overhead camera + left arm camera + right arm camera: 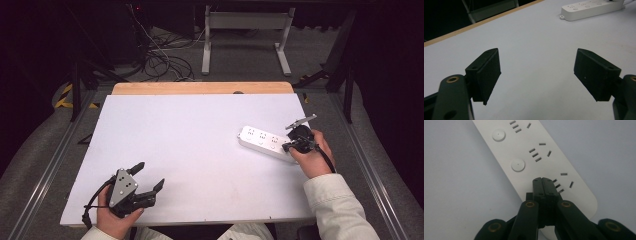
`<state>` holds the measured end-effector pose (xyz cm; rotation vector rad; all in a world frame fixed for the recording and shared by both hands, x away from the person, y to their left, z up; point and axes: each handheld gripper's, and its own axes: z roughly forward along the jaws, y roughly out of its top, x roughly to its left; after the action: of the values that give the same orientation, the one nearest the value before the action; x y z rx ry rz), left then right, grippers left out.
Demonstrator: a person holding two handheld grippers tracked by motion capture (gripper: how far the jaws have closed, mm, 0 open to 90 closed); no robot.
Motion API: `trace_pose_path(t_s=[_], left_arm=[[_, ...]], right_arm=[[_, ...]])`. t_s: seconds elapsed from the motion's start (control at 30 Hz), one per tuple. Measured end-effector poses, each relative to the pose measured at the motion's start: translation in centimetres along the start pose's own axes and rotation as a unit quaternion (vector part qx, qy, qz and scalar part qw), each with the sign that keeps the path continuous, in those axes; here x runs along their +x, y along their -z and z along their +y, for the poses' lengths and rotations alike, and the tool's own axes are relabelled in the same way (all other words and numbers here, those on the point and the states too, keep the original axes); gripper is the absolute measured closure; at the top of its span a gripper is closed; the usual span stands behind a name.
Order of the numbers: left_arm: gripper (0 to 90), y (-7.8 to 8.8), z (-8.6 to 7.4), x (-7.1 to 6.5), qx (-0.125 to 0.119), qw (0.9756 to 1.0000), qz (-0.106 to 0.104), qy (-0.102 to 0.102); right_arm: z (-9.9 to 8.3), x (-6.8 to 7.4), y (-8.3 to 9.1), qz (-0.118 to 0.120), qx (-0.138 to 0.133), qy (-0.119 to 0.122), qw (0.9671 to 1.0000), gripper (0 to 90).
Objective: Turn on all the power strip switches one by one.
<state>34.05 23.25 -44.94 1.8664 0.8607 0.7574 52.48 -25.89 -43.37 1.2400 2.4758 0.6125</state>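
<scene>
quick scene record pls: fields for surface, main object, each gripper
surface: white table, wooden strip along far edge
main object: white power strip, lying flat at right side, round buttons beside the sockets
right gripper: fingers shut together, empty, tips over the power strip's nearest button spot; contact unclear
left gripper: fingers open, empty, above bare table at near left, apart from the power strip

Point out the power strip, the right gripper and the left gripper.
power strip [262, 140]: high view, middle of its white top face.
right gripper [542, 180]: right gripper view, tips of the shut jaws.
left gripper [149, 176]: high view, gap between its open fingertips.
</scene>
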Motion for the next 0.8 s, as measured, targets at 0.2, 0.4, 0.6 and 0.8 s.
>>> trace_pose_path(t_s=[0.2, 0.4, 0.6, 0.8], left_arm=[[21.7, 0.05, -0.02, 0.05, 0.0, 1.0, 0.002, 0.002], [21.7, 0.06, -0.02, 0.05, -0.001, 1.0, 0.002, 0.001], [21.7, 0.01, -0.05, 0.05, -0.001, 1.0, 0.0, 0.006], [21.7, 0.04, -0.04, 0.0, 0.001, 1.0, 0.0, 0.004]], right_arm=[[0.05, 0.37, -0.09, -0.011, 0.004, 0.008, 0.9999, 90.0], [-0.06, 0.16, -0.15, -0.004, 0.003, -0.004, 1.0, 90.0], [-0.15, 0.06, -0.23, -0.001, 0.001, -0.012, 0.9999, 90.0], [-0.06, 0.13, -0.31, 0.009, 0.005, -0.016, 0.9998, 90.0]])
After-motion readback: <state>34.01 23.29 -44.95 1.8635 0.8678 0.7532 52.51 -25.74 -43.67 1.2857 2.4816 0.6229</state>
